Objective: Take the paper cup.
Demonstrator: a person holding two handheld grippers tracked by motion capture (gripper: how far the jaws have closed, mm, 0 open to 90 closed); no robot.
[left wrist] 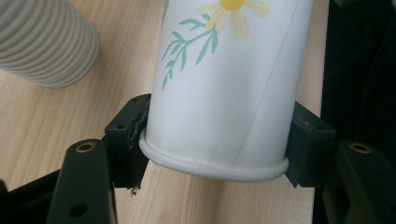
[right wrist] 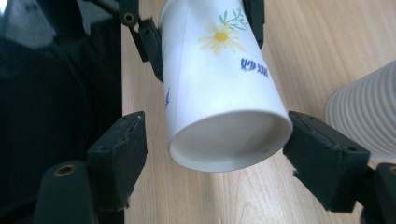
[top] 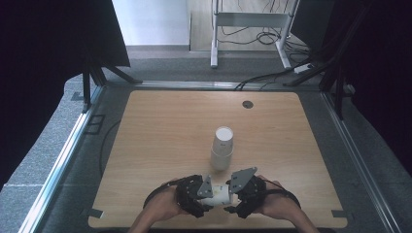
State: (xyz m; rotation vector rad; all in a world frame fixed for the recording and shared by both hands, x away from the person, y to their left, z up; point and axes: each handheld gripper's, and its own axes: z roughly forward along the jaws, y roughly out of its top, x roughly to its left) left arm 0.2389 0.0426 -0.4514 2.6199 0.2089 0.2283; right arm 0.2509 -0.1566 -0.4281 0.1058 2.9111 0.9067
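Nearest the front edge of the table (top: 160,141), a single paper cup (top: 217,195) printed with a daisy is held on its side between the two grippers. The left gripper (top: 206,198) is clamped on the cup close to its rolled rim (left wrist: 212,169), with both black pads pressed against the wall. The right gripper (top: 232,203) is placed around the cup's recessed bottom end (right wrist: 229,140); a clear gap is seen beside its left pad, while the right pad stands at or just against the cup's edge, so no squeeze is applied and the cup appears to be carried by the left gripper alone. No earlier picture is given, so it cannot be told from these views whether the cup is being passed over or has just been let go on that side.

Just beyond, near the middle of the table, a stack of ribbed white cups (top: 222,147) is standing upside down; two nested cups can be made out from above, though more may be hidden inside. The work is judged to be partly done: some cups are already stacked, and one cup is left to be set on the pile. Farther off, one small dark round fitting (top: 248,104) is sunk into the tabletop.

Counted: one flowered cup, one stack, two grippers, one table.
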